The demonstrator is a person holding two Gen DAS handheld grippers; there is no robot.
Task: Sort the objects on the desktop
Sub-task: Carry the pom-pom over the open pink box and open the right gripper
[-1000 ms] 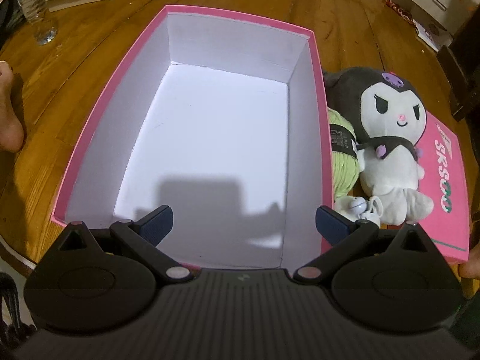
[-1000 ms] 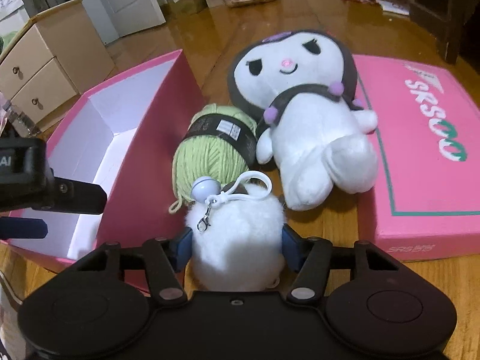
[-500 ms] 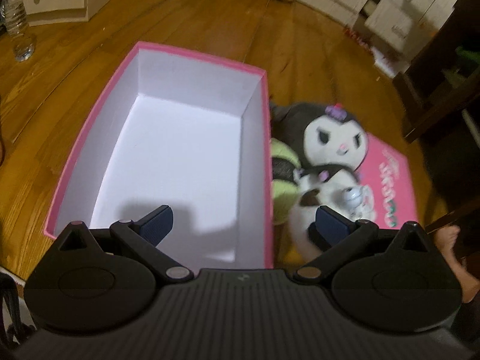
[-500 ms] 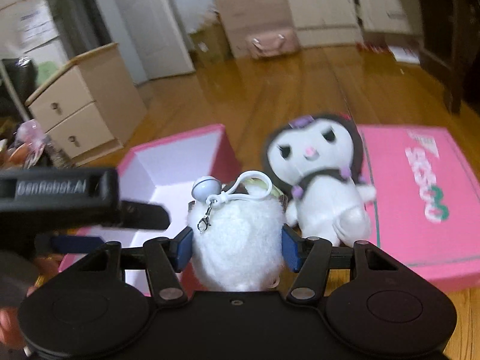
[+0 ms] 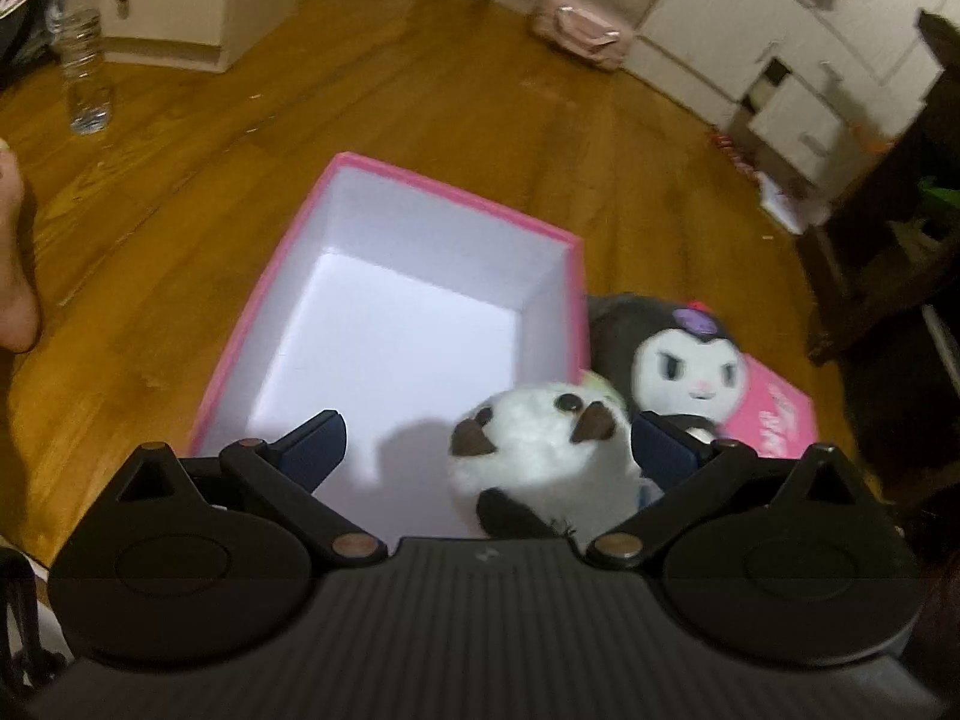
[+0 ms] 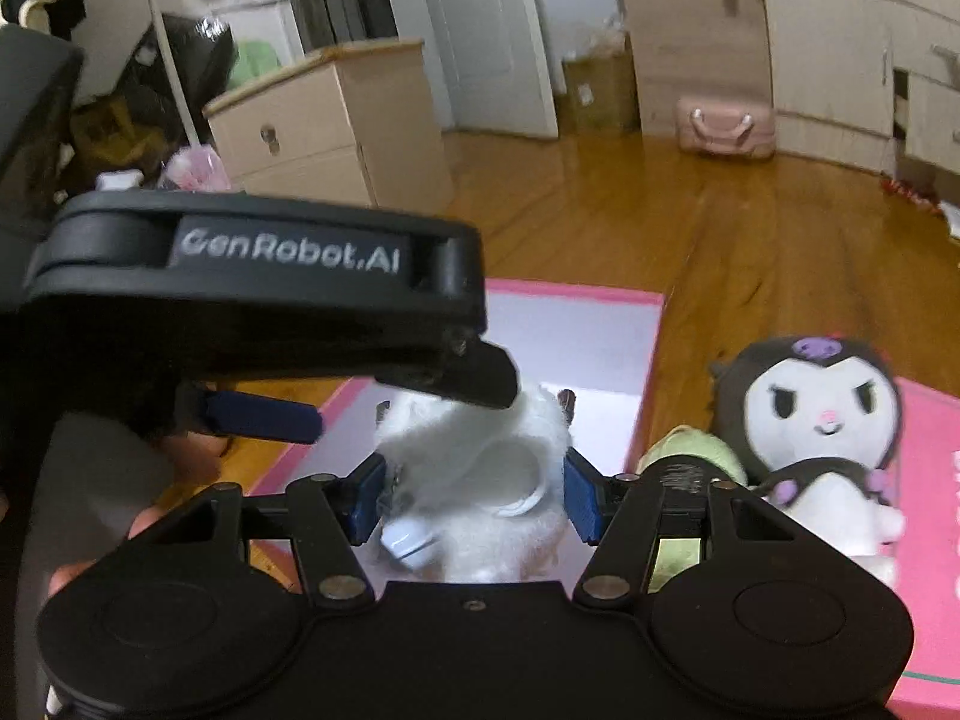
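Note:
My right gripper (image 6: 474, 498) is shut on a fluffy white keychain plush (image 6: 480, 480) and holds it over the near right corner of the open pink box (image 6: 576, 294). The same plush (image 5: 540, 450) shows in the left wrist view, above the box (image 5: 456, 186). My left gripper (image 5: 486, 444) is open and empty, high over the box's near end; its body (image 6: 258, 294) fills the left of the right wrist view. A green yarn ball (image 6: 684, 456) and a black-and-white plush doll (image 6: 822, 420) lie right of the box, the doll partly on the pink lid (image 6: 924, 510).
A plastic bottle (image 5: 87, 78) stands on the wooden floor at the far left. A bare foot (image 5: 15, 276) is at the left edge. A beige drawer cabinet (image 6: 324, 126), a pink bag (image 6: 723, 126) and white cupboards (image 5: 780, 60) stand further back. Dark furniture (image 5: 888, 210) is on the right.
My right gripper has lifted the white plush from the floor and carried it left over the box. My left gripper has risen and pulled back, so the box looks smaller.

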